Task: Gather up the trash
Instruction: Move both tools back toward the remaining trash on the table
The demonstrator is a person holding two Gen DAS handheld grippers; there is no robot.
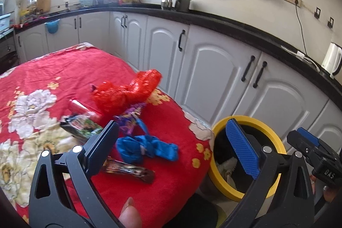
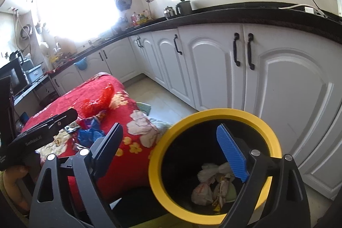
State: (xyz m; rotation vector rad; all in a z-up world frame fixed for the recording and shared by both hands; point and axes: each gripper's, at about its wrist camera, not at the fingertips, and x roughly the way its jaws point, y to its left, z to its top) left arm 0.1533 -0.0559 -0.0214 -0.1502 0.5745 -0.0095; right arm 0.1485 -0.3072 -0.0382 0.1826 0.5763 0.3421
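Trash on a red-covered table, a yellow-rimmed bin to its right.

Crumpled red plastic [image 1: 126, 93], a blue bag [image 1: 147, 147] and shiny wrappers [image 1: 128, 170] lie near the table's [image 1: 53, 69] right edge. The bin [image 2: 188, 121] holds white wads. Left gripper [image 1: 171, 149] and right gripper [image 2: 171, 153] fingers spread, empty; open floor before white cabinets [image 2: 288, 89].

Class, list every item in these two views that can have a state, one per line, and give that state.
left gripper: open, holding nothing.
right gripper: open, over the bin, holding nothing.
yellow-rimmed bin: uncovered, some trash at the bottom.
blue bag: crumpled, lying on the table.
red bag: crumpled, on the table.
cabinet doors: shut.
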